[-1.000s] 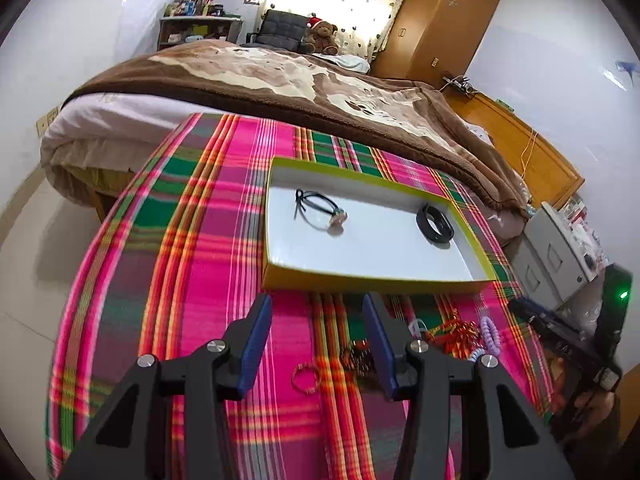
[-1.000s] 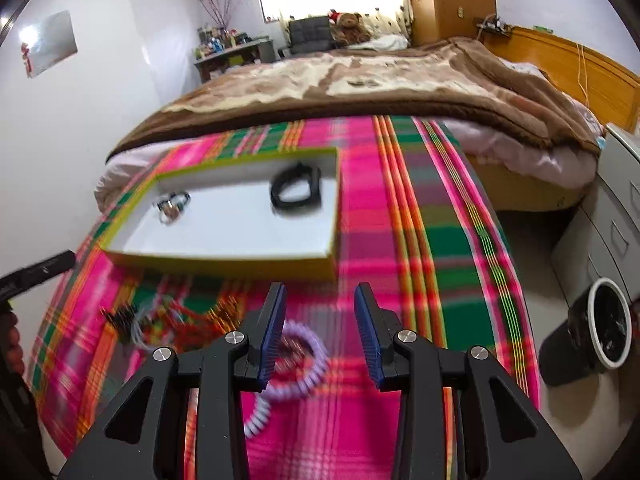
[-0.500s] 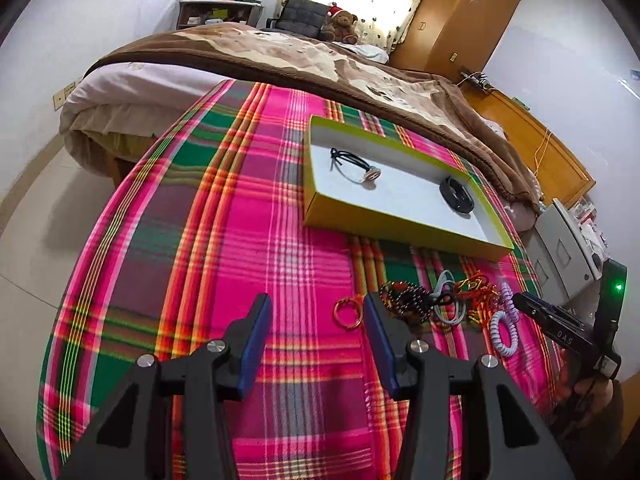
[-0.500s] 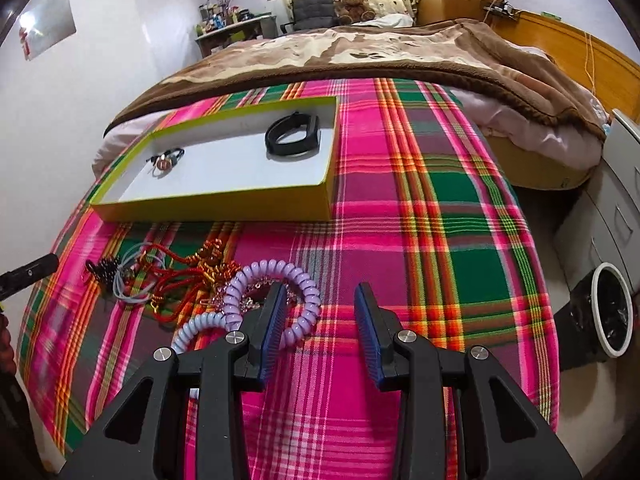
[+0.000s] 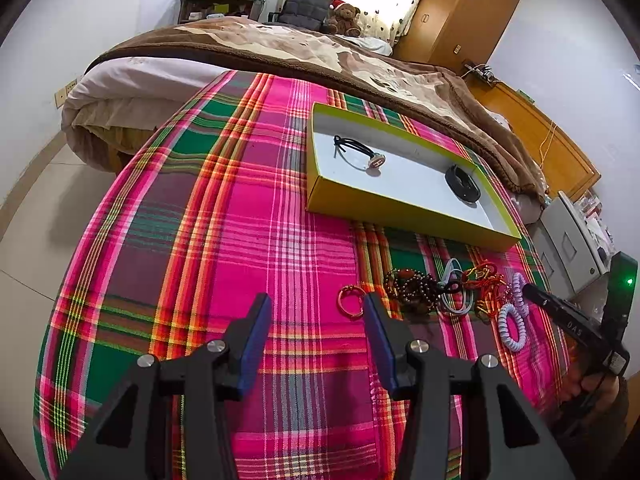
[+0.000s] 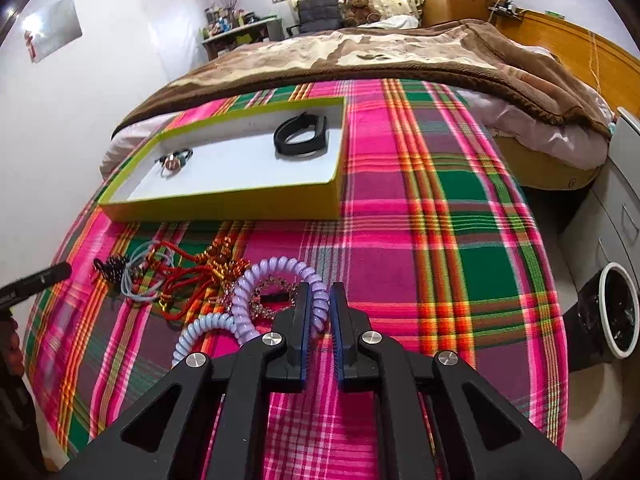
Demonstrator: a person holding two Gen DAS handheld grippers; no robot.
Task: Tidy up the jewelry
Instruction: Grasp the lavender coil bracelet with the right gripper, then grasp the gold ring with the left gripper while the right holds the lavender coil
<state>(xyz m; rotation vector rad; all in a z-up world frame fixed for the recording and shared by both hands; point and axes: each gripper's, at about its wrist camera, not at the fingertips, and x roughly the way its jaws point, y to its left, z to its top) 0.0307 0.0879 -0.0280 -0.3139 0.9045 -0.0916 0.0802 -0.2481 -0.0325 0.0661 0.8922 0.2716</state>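
We have the right gripper [image 6: 319, 304] with its jaws nearly together on the near-right arc of the lilac coil band [image 6: 276, 280]; it looks clamped, though the fingers hide the contact itself, so we hedge slightly. The coil loop lies ahead and left of those jaws, its pinched strand running roughly along the fingers, and a paler coil band [image 6: 200, 330] trails off to the left, touching it. A sparkly ring-shaped piece [image 6: 272, 298] sits inside the lilac loop, so a lift may drag it. The rest of the pile, red cord tangle [image 6: 192, 276] and dark bead bracelet [image 5: 416, 286], is farther left of the right jaws. The left gripper [image 5: 316, 312] has jaws wide apart and empty; a small orange ring [image 5: 350, 300] lies just inside its right fingertip. The yellow-green box [image 6: 224, 210] is ahead and left of the right jaws, well apart, holding a black band [image 6: 300, 136] and a black cord with charm [image 5: 362, 152]. Right hand is the nearer one to the coil; next is lift and carry forward-left into the box.
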